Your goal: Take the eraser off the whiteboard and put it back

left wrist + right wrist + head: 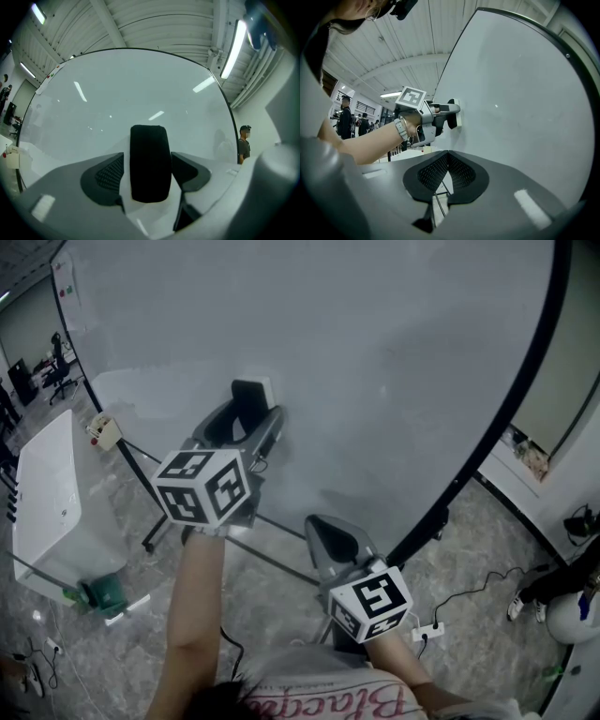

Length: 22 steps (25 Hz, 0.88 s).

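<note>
Whiteboard [375,352]: upright. Eraser [249,390]: on board, 11 o'clock in head view. Left claw [146,165]: spread astride eraser, not pinching. Right claw [447,161]: pressed together, empty, at 5 o'clock. Likely put-back release; next, draw left claw straight off without nudging eraser.

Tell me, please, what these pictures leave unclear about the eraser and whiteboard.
Back of the eraser: left gripper view, hidden behind its front.
Lower part of the eraser: head view, covered by the left claw.
Bottom edge of the whiteboard: left gripper view, blocked by the claw's body.
A small beige object beside the whiteboard: head view, too small to identify.
</note>
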### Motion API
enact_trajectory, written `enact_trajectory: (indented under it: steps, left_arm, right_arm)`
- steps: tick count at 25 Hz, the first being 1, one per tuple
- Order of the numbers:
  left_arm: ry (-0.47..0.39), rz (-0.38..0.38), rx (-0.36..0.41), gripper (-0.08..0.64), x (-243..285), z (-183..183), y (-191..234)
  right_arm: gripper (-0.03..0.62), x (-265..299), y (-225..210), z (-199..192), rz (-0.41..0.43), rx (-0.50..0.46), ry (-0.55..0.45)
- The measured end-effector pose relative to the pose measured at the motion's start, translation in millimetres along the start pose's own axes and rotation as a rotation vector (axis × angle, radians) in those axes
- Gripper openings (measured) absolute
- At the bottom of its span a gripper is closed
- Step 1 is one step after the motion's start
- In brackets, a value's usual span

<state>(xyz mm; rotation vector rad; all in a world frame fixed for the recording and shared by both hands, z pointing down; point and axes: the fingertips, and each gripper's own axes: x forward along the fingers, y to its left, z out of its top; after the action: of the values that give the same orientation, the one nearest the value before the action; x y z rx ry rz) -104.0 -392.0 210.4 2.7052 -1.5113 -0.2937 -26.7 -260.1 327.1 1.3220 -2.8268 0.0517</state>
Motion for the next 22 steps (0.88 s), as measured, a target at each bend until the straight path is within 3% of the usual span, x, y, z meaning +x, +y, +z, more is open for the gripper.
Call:
enact_trajectory:
  steps: [15,22]
  left_arm:
    - [-0.018,-0.001,-0.035,0.307,-32.0,-6.1,-1.1]
    - [-0.004,-0.001,-0.021,0.198,-67.5,-18.6,-11.4]
  right_arm:
    - [0.002,2.0,16.7,1.5,0.023,-0.013,0.000]
    - [0.002,1.6,25.6,-0.3,0.040,-0.021,0.005]
